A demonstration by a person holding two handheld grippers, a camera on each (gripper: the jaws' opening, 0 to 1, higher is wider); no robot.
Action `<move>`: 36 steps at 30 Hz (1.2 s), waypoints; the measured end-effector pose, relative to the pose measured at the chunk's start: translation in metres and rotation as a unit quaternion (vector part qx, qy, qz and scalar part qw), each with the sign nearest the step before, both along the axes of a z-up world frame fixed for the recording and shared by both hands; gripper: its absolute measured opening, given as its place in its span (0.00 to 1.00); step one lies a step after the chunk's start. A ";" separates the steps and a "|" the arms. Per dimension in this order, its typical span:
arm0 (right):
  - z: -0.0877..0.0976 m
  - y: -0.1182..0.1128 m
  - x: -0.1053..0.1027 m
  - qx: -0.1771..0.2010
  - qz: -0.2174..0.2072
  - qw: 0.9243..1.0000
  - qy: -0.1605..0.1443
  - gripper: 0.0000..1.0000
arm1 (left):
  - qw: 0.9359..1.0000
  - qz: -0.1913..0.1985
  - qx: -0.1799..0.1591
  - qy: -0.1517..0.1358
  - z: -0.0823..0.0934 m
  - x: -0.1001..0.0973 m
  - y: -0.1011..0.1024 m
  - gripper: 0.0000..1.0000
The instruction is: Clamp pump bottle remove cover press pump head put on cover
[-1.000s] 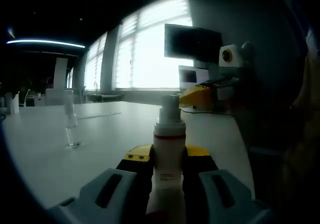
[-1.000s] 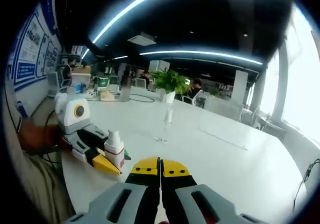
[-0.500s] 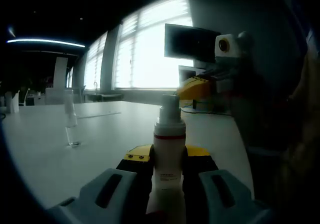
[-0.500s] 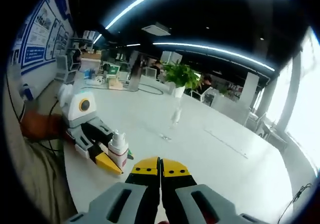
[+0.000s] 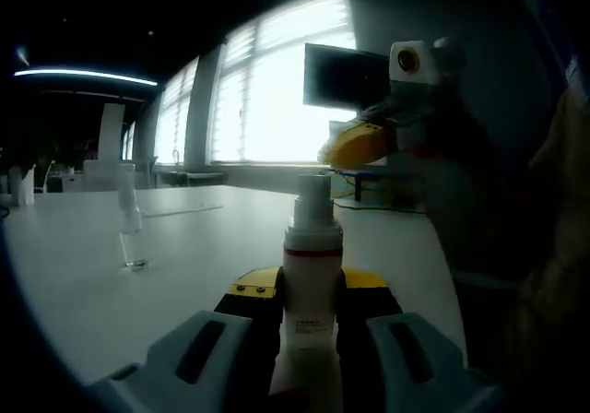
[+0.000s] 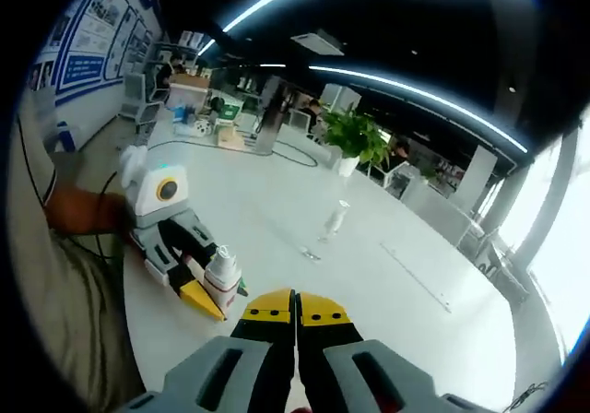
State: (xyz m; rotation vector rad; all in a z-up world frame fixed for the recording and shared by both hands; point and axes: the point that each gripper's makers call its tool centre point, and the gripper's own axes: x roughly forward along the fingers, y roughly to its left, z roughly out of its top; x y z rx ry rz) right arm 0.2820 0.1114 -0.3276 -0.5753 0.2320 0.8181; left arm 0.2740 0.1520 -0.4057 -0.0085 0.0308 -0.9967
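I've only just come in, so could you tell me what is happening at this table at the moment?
A person is working with a hand-held tool in each hand. The left tool is shut on a white pump bottle, holding it upright over the white table. Its pump head is bare, and a clear cover stands apart on the table. The right tool is shut and empty, raised above and to the side of the bottle. The pump is not being pressed yet.
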 end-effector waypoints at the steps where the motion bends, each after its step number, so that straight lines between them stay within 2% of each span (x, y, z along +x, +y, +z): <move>1: 0.001 0.002 -0.001 0.000 0.006 1.000 0.004 0.00 | 1.000 0.000 0.000 0.000 0.000 0.000 0.000 0.13; 5: 0.005 0.015 -0.012 0.006 0.034 0.999 0.017 0.00 | 1.000 0.000 0.000 0.000 0.000 0.000 0.000 0.13; 10: 0.010 0.021 -0.012 -0.023 0.053 0.998 0.013 0.00 | 1.000 -0.001 -0.001 0.001 0.000 0.000 0.000 0.13; 13: 0.015 0.028 -0.017 -0.026 0.075 0.997 0.023 0.00 | 1.000 -0.002 -0.001 0.002 0.000 -0.001 0.000 0.13; 20: 0.023 0.036 -0.017 -0.059 0.102 0.992 0.033 0.00 | 1.000 -0.006 -0.001 0.002 0.000 -0.003 -0.002 0.13; 23: 0.026 0.035 -0.015 -0.086 0.109 0.990 0.027 0.00 | 1.000 -0.005 -0.001 0.003 0.000 -0.003 -0.002 0.13; 25: 0.029 0.040 -0.017 -0.081 0.120 0.989 0.038 0.00 | 1.000 -0.006 -0.001 0.002 0.000 -0.003 -0.002 0.13; 36: 0.025 0.051 -0.020 -0.137 0.152 0.978 0.049 0.00 | 1.000 -0.009 0.002 -0.001 0.001 -0.005 -0.003 0.13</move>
